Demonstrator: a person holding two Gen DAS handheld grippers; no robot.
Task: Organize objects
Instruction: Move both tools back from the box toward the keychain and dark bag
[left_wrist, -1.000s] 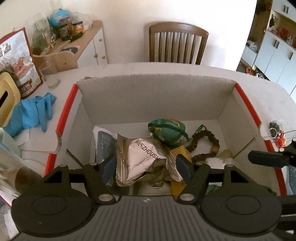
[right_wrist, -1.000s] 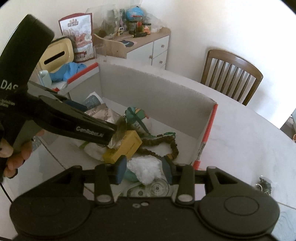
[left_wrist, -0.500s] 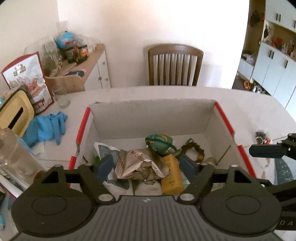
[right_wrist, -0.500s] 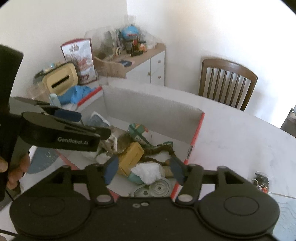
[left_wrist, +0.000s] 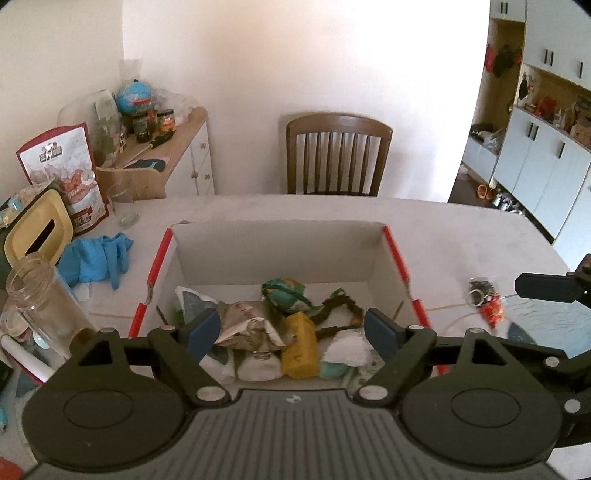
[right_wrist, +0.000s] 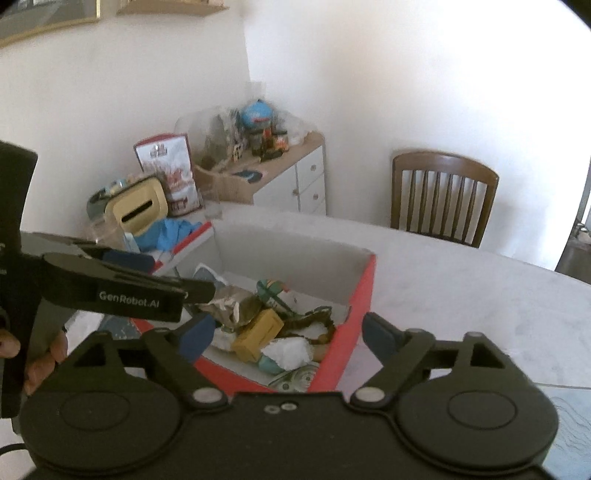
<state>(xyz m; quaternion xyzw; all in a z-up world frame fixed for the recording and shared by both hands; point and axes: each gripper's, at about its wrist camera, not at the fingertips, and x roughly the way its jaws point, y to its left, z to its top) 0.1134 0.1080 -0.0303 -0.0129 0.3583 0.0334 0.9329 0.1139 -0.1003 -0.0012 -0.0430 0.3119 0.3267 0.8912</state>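
Both grippers above box (left_wrist: 277, 243) on tabletop (left_wrist: 461, 236); left gripper (left_wrist: 293, 332) and right gripper (right_wrist: 288, 332) jaws opening, empty; wrapper (left_wrist: 247, 325), yellow pack (left_wrist: 299, 347) inside box

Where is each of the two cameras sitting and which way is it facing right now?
Left wrist: sits on the left gripper, looking down into the cardboard box, chair beyond; its own opening jaws show, empty, and the right gripper's tip at right.
Right wrist: sits on the right gripper, facing the box's corner; its opening, empty jaws, the left gripper and a hand show.
Both share the box, yellow packet, chair and sideboard.
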